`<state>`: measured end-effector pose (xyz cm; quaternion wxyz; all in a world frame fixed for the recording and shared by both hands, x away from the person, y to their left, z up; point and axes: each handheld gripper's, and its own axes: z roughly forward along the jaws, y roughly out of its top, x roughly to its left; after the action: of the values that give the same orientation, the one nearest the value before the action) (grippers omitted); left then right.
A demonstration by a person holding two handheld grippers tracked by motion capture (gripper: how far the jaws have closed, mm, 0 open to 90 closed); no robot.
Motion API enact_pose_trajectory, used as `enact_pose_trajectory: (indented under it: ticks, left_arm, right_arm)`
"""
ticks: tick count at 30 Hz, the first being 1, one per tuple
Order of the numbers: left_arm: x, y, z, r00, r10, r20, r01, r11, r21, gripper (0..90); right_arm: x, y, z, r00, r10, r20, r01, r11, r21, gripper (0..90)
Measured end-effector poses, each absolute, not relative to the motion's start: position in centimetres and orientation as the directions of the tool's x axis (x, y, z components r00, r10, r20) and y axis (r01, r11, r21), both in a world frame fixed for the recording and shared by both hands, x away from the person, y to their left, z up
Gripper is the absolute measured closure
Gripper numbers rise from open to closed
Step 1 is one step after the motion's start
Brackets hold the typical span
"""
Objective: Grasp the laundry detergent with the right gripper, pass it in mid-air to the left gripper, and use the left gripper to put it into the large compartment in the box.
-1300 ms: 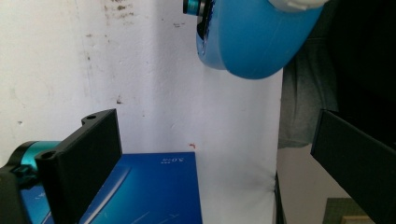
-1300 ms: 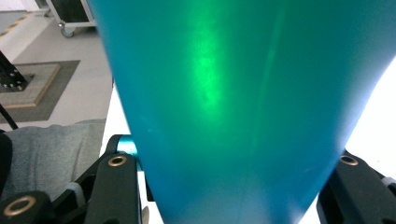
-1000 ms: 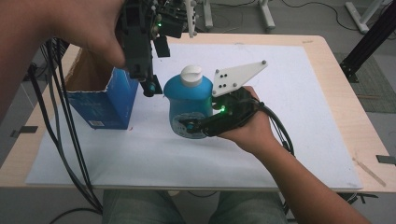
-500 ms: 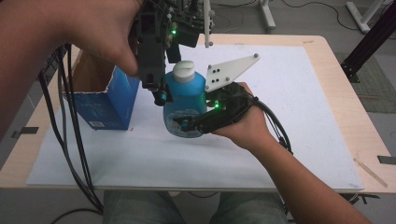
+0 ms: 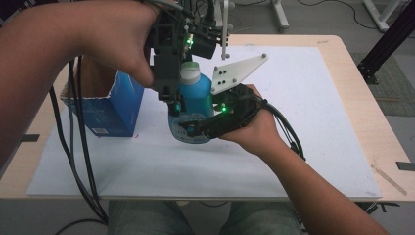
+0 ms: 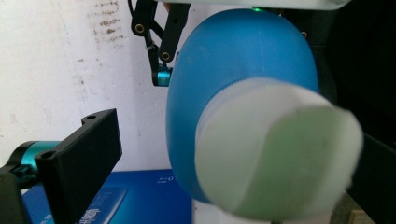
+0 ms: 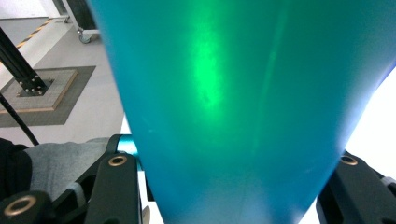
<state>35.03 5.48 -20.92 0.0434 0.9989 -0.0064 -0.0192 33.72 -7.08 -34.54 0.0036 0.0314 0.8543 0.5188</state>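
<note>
A blue bottle (image 5: 196,100) with a white cap (image 5: 190,72) is held off the table, tilted. My right gripper (image 5: 195,129) is shut on its lower body, and both jaws press its sides in the right gripper view (image 7: 233,172). My left gripper (image 5: 180,98) comes down from above beside the bottle's neck. In the left gripper view the left gripper (image 6: 233,140) stands open: the cap (image 6: 280,154) lies between its jaws, with a gap on the left side.
An open blue carton (image 5: 110,105) stands just left of the bottle, and its blue side (image 6: 130,196) is below the left jaw. A white sheet (image 5: 318,98) covers the wooden table (image 5: 352,63). Cables (image 5: 78,161) hang over the front left edge.
The left gripper has moved right and down until its jaws flank the bottle's cap. The right gripper has brought the bottle a little to the left and up.
</note>
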Motion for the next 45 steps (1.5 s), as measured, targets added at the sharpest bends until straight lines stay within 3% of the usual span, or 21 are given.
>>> enact_pose_trajectory:
  ticks: [13, 16, 45]
  left_arm:
    - [35.1, 4.9, -21.5, 1.0, -0.017, -0.021, -0.015, -0.997, 0.07, 2.9]
    - [35.1, 4.8, -21.4, 1.0, -0.015, -0.013, -0.014, -0.998, 0.064, 9.6]
    - [35.1, 4.0, -21.6, 1.0, -0.007, -0.004, -0.007, -0.999, 0.044, 18.6]
  right_arm:
    - [33.8, -7.1, -34.5, -0.998, 0.059, 0.016, 0.041, 0.457, 0.888, 45.7]
    - [33.8, -7.2, -34.5, -0.998, 0.061, 0.015, 0.041, 0.453, 0.89, 45.7]
    - [33.8, -7.3, -34.5, -0.998, 0.058, 0.038, 0.059, 0.446, 0.893, 45.8]
